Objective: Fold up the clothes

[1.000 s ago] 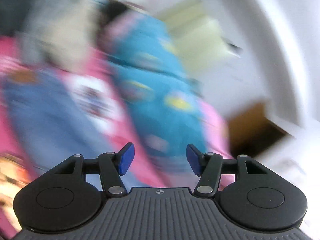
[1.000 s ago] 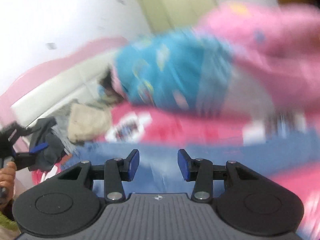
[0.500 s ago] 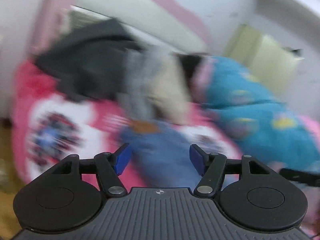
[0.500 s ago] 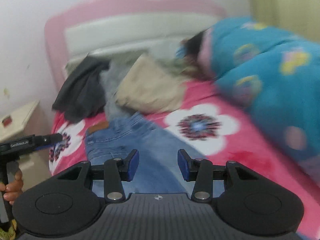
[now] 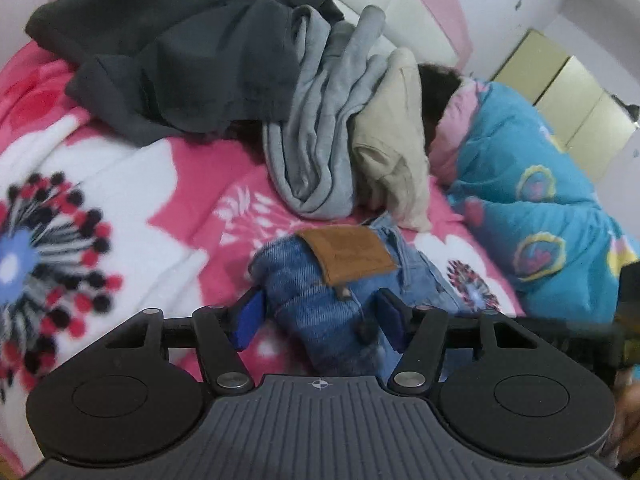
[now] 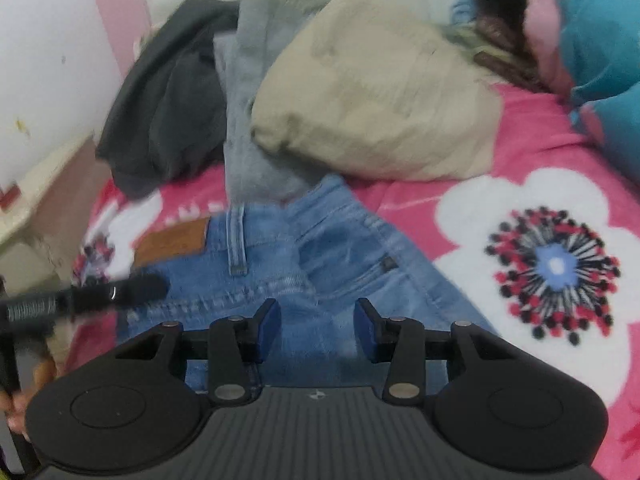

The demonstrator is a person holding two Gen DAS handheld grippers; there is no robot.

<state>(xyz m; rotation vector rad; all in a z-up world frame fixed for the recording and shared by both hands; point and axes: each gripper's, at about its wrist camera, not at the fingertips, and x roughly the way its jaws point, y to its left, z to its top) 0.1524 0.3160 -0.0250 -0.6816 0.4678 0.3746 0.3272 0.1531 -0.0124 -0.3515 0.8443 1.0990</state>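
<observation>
So the blue jeans [image 5: 320, 292] are spread on the pink flowered blanket [image 5: 120, 168], waistband end toward the clothes pile. In the left wrist view the left gripper [image 5: 318, 316] has its blue pads spread apart, with the bunched waistband corner sitting right in the gap between them, and the brown leather patch [image 5: 348, 256] just past the tips at 12 o'clock. Can't tell if either pad is actually touching the denim.

The right gripper [image 6: 317, 326] is also spread open, hanging over the seat of the jeans [image 6: 320, 248]. The belt loop is at about 11 o'clock from its tips, the back pocket at 1 o'clock. At 9 o'clock you can see the other gripper as a dark smear, low over the denim below the patch.

Compared with half a second ago, both cameras have closed in on the waistband: the jeans fill way more of each view, and the left one went from pure blur to mostly sharp.

Pile behind, at 12 o'clock: dark grey garment [image 5: 168, 52], light grey one [image 5: 320, 120], beige one [image 5: 392, 136]. A blue patterned quilt [image 5: 532, 200] lies at 2 o'clock; dark hair pokes out at its top, the rest is covered. The jeans' legs are cut off below both gripper bodies, and the person's hands at the frame edges are too blurred to make out.
</observation>
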